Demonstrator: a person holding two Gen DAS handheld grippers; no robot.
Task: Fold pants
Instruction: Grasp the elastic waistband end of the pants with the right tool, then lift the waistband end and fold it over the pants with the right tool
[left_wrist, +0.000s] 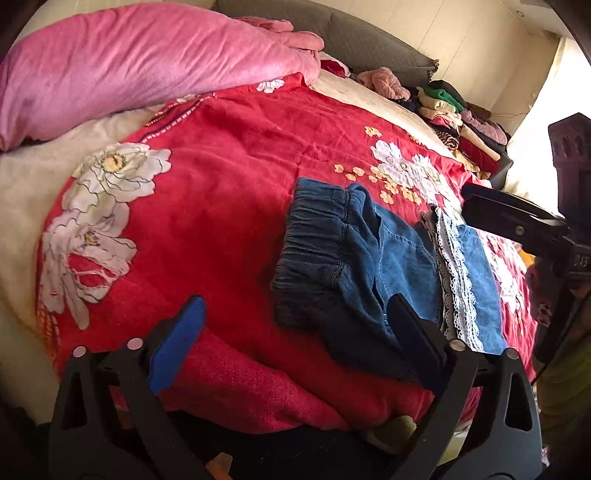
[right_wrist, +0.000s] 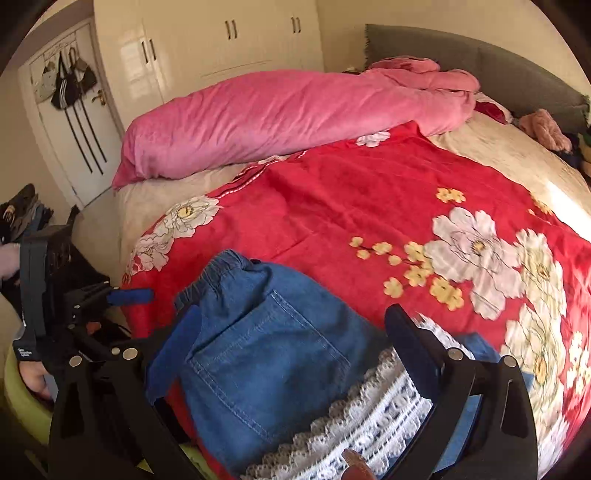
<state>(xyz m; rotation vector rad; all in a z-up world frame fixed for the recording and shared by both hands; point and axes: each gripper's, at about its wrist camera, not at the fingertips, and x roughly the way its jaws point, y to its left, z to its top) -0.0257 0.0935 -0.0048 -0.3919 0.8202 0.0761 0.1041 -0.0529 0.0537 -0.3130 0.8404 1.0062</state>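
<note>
Blue denim pants (left_wrist: 369, 258) with a white lace trim (left_wrist: 458, 280) lie on the red floral blanket (left_wrist: 221, 203), elastic waistband (left_wrist: 314, 229) toward the left. My left gripper (left_wrist: 295, 332) is open at the near edge of the bed; its right finger overlaps the pants' near corner and only blanket shows between the pads. The right gripper (left_wrist: 480, 206) comes in from the right, over the lace end. In the right wrist view the right gripper (right_wrist: 295, 347) stands open, straddling the pants (right_wrist: 266, 350) and lace trim (right_wrist: 369, 417). The left gripper (right_wrist: 125, 295) hovers at the waistband side.
A pink duvet (left_wrist: 147, 62) is bunched along the far side of the bed. A pile of clothes (left_wrist: 461, 118) sits by the grey headboard (left_wrist: 369, 40). A wardrobe (right_wrist: 221, 44) and a door (right_wrist: 74, 110) stand beyond the bed. A person's hand (right_wrist: 33, 376) holds the left gripper.
</note>
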